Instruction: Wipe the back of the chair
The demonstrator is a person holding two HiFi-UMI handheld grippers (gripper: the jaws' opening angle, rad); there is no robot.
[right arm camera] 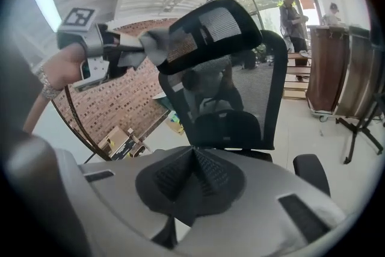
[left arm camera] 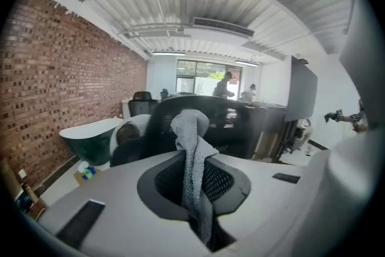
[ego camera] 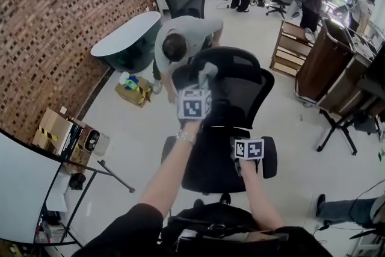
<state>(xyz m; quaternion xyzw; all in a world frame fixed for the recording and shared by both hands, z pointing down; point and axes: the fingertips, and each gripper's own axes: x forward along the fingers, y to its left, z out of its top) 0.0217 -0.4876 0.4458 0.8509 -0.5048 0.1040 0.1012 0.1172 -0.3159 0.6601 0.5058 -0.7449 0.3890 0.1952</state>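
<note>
A black mesh office chair (ego camera: pixel 237 96) stands in front of me, its back towards me. My left gripper (ego camera: pixel 203 85) is shut on a grey cloth (ego camera: pixel 207 72) and holds it against the left end of the headrest (ego camera: pixel 231 63). In the left gripper view the cloth (left arm camera: pixel 189 129) hangs up out of the left gripper (left arm camera: pixel 195 186), with the headrest (left arm camera: pixel 210 114) just behind it. My right gripper (ego camera: pixel 244 136) is lower, by the seat's right side, shut and empty. The right gripper (right arm camera: pixel 192 174) looks up at the backrest (right arm camera: pixel 240 90), the cloth (right arm camera: pixel 157 45) and the left gripper (right arm camera: pixel 99 51).
A person (ego camera: pixel 180 39) bends over just behind the chair. A round green table (ego camera: pixel 129 39) and a brick wall lie at the left, with cardboard boxes (ego camera: pixel 60 132) and a whiteboard stand below. Wooden furniture (ego camera: pixel 325 63) stands at the right. Other people and chairs are at the back.
</note>
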